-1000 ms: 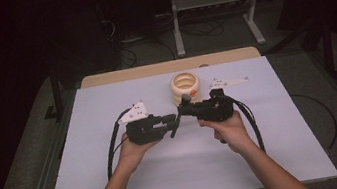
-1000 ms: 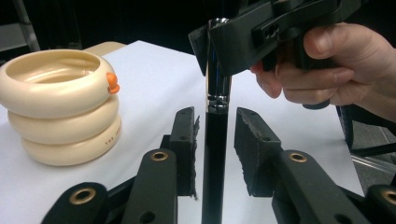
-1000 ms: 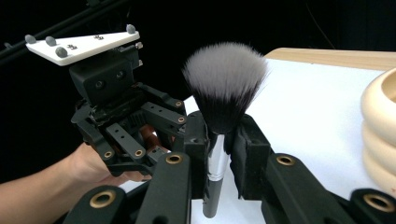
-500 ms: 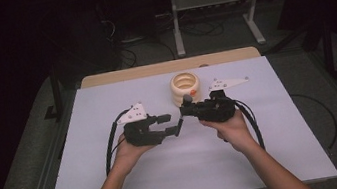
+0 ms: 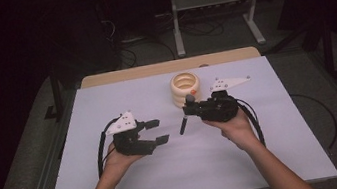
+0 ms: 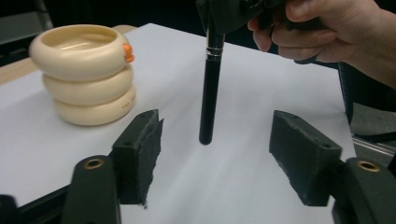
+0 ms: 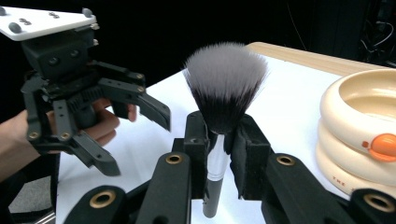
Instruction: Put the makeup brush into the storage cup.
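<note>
Brush handover: right claw grips makeup brush at its ferrule.
Left claw gapes wide beneath; it likely must close on the handle.

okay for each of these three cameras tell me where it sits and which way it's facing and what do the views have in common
High view: above the person's side, facing forward and down on the table; both forearms, left gripper and right gripper.
Left gripper view: on the left gripper, facing the hanging brush; own open jaws, the other hand.
Right gripper view: on the right gripper, along jaws shut on the brush; the left gripper beyond.
Shared: brush, cream stacked rings.
</note>
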